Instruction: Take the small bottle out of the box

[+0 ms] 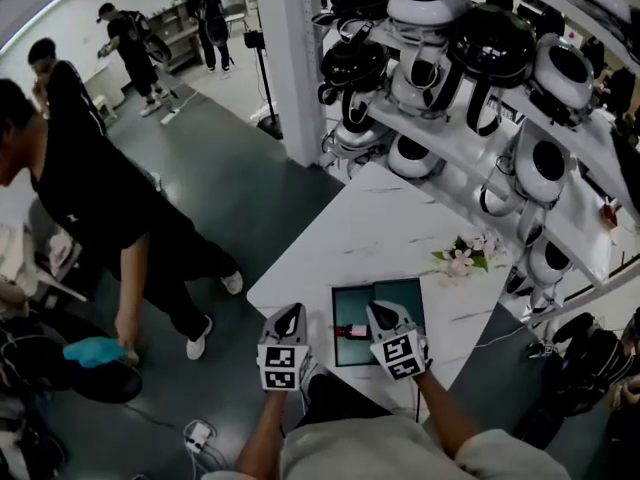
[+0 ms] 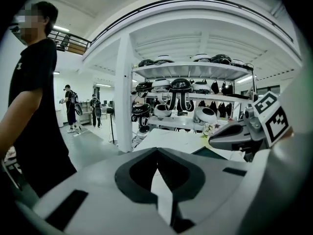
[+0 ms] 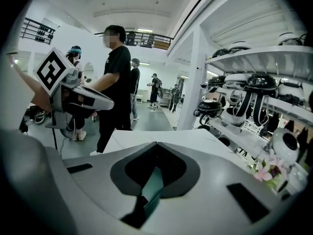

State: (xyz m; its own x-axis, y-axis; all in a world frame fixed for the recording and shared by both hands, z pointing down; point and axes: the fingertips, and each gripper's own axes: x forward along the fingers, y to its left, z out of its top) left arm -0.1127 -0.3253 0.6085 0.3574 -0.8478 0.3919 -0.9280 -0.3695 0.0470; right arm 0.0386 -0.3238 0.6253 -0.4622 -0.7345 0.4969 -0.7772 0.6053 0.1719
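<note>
Where box (image 1: 350, 306) lies, flowers (image 1: 465, 256) near, bottle (image 1: 352, 331) seemingly inside.

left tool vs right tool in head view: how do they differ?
Left tool sits over bare table, left of the box; right tool overlaps the box, beside the small bottle. Past the left tool's jaws white table shows; past the right tool's, teal box. Shared: both shut, holding nothing.
</note>
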